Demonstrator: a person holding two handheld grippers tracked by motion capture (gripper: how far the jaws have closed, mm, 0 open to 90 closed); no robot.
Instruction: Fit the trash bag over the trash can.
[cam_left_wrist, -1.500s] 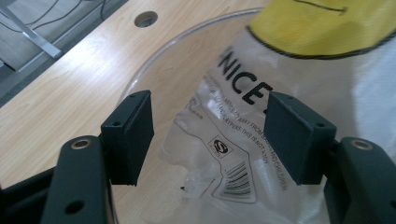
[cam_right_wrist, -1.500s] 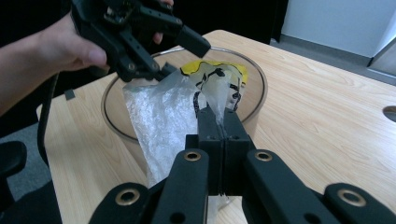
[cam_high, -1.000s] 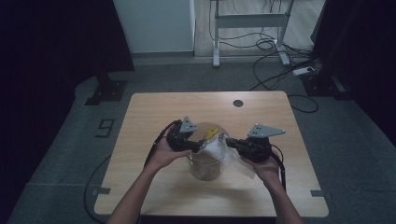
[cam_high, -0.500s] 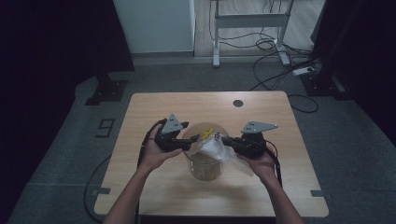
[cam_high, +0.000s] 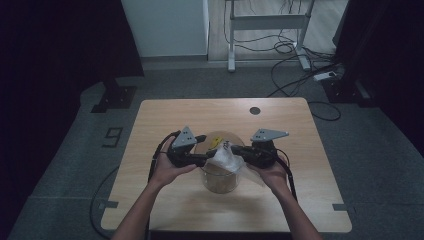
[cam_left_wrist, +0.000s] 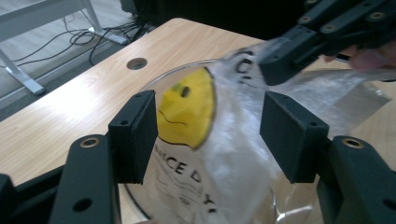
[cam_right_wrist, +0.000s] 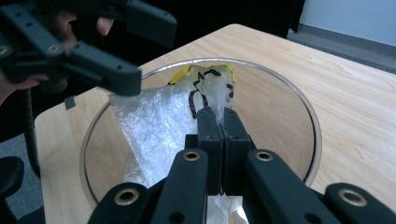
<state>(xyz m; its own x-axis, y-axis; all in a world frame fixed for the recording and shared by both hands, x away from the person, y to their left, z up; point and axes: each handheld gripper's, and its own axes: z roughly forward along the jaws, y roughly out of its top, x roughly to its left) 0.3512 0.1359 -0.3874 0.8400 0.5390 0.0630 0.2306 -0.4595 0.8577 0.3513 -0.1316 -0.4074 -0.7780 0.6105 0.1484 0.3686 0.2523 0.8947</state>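
A clear glass jar (cam_high: 220, 181) stands on the wooden table (cam_high: 165, 125), its round rim (cam_right_wrist: 310, 122) wide open. A crinkled clear plastic bag (cam_high: 226, 158) with a yellow smiley face (cam_left_wrist: 187, 112) and black lettering hangs over the jar's mouth. My right gripper (cam_right_wrist: 216, 114) is shut on the bag's upper edge (cam_right_wrist: 154, 126). My left gripper (cam_left_wrist: 210, 100) comes from the opposite side and its jaws stand apart after closing slightly, with the bag between them and no pad visibly pressing. In the high view the left gripper (cam_high: 207, 159) and right gripper (cam_high: 235, 150) face each other above the jar.
A round cable hole (cam_high: 255, 110) sits near the table's far edge. Behind the table are a white desk frame (cam_high: 265, 22) and loose cables (cam_high: 300, 75) on the grey floor. A "9" mark (cam_high: 113, 136) lies on the floor at left.
Both hands and grippers have shifted a little to the left over the jar, and the bag went with them. The left jaws stand slightly narrower.
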